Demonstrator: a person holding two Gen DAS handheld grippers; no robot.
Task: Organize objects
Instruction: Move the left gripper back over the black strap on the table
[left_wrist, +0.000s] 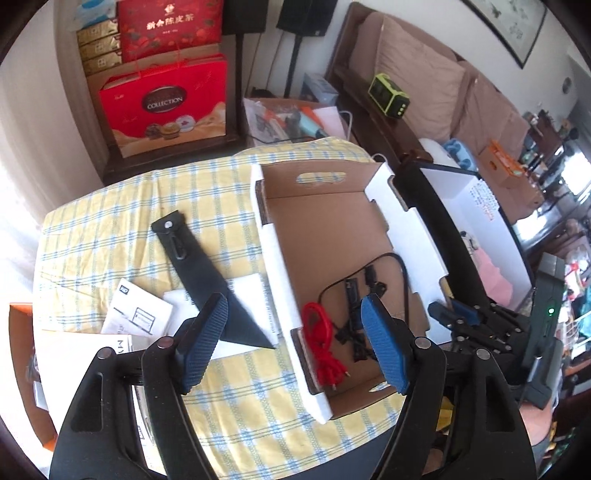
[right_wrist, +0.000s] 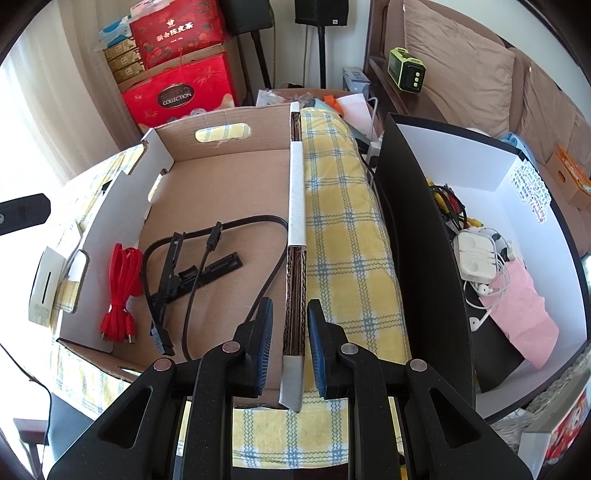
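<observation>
A shallow cardboard tray (left_wrist: 317, 218) lies on the yellow checked tablecloth (left_wrist: 110, 221); it also shows in the right wrist view (right_wrist: 229, 177). Inside lie a red cable bundle (left_wrist: 325, 343) (right_wrist: 122, 288), a black cable (left_wrist: 369, 273) (right_wrist: 229, 229) and black strips (right_wrist: 207, 273). My left gripper (left_wrist: 291, 343) is open above the tray's near white wall (left_wrist: 280, 295), empty. My right gripper (right_wrist: 291, 339) straddles the tray's right wall (right_wrist: 295, 206); a small gap shows on each side of the wall. A black pointed sheath (left_wrist: 207, 280) lies left of the tray.
A black box with white lining (right_wrist: 517, 177) right of the tray holds earphones, cables and a pink bag (right_wrist: 521, 310). Leaflets (left_wrist: 136, 314) lie on the cloth at the left. Red gift boxes (left_wrist: 166, 107) and a sofa (left_wrist: 424, 74) stand behind.
</observation>
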